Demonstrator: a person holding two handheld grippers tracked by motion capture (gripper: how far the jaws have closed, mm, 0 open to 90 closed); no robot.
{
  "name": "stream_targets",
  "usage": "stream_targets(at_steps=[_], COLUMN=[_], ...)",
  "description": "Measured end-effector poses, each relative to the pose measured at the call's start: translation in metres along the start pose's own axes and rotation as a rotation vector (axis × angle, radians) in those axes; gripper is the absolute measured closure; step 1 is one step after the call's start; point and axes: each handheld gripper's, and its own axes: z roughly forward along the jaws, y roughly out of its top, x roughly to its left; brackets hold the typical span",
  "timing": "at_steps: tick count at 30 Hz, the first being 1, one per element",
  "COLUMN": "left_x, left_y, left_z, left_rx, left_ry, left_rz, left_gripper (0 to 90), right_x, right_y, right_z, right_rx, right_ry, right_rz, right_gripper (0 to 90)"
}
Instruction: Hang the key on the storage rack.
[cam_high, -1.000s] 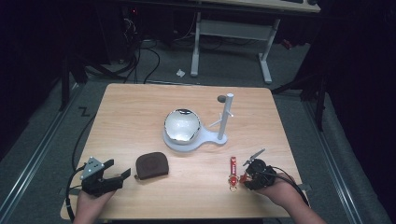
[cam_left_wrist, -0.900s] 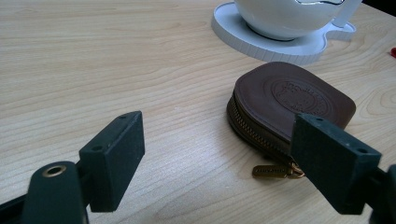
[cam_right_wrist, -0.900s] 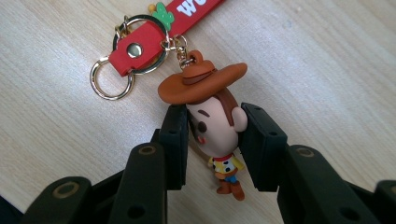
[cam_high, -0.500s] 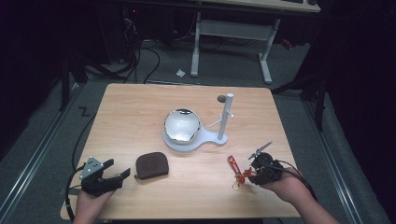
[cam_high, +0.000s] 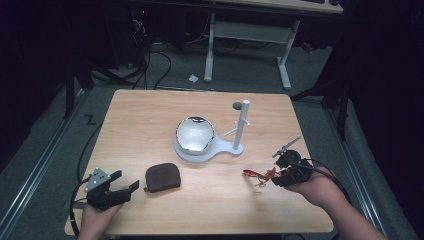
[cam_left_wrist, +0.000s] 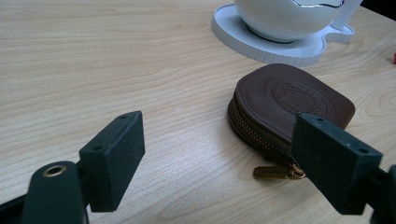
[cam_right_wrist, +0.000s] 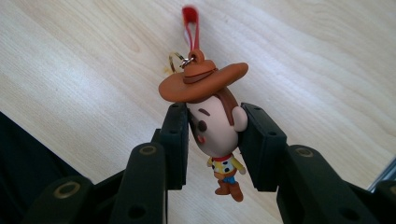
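My right gripper (cam_right_wrist: 214, 133) is shut on the head of a small cowboy figure keychain (cam_right_wrist: 215, 126) with an orange hat, a gold ring and a red strap. In the high view the right gripper (cam_high: 280, 175) holds the keychain (cam_high: 257, 174) above the table's front right. A brown zip pouch (cam_high: 162, 177) lies at the front left; in the left gripper view the pouch (cam_left_wrist: 289, 102) sits just ahead and to the right. My left gripper (cam_high: 125, 189) rests open beside it; its jaws stand wide apart (cam_left_wrist: 217, 158) with nothing between them.
A white stand (cam_high: 235, 145) with an upright post and a round shiny bowl (cam_high: 195, 134) sits mid-table. A small dark round object (cam_high: 236, 105) lies near the far edge. The wooden table (cam_high: 150, 125) is surrounded by dark floor, cables and desk legs.
My right hand has lifted the keychain off the table and turned it; the strap now hangs out to the left. The left gripper has stayed put.
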Motion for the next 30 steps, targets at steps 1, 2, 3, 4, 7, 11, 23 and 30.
stream_targets(at_steps=[1,2,3,4,7,11,23,30], left_x=[0.0,0.0,0.0,-0.001,-0.001,-0.001,0.0,0.0], left_y=[0.0,0.0,0.0,0.0,0.0,0.0,0.0,0.0], left_z=[0.0,0.0,0.0,0.0,0.0,0.0,-0.001,-0.002], left_rx=[0.0,0.0,0.0,0.0,0.0,0.001,-0.008,-0.009], left_ry=[-0.001,-0.002,-0.002,-0.003,-0.005,-0.006,-0.003,-0.001], left_rz=[-0.001,-0.001,-0.001,-0.001,-0.002,-0.001,-0.005,-0.006], left_gripper=[18.4,18.4,18.4,18.4,18.3,18.3,18.3,18.2], right_x=[0.0,0.0,-0.001,0.001,0.0,0.0,0.001,0.001], right_y=[0.001,0.003,0.004,0.006,0.011,0.017,0.03,0.035], right_z=[-0.002,-0.006,-0.009,-0.013,-0.021,-0.029,-0.039,-0.041], right_rx=[0.0,-0.001,-0.004,0.003,-0.007,-0.015,-0.023,-0.038], right_ry=[-0.001,-0.008,-0.01,-0.014,-0.02,-0.03,-0.045,-0.048], right_rz=[0.0,-0.001,-0.004,0.015,-0.009,-0.025,-0.037,-0.041], right_gripper=[64.5,64.4,64.5,64.4,64.4,64.5,64.5,64.5])
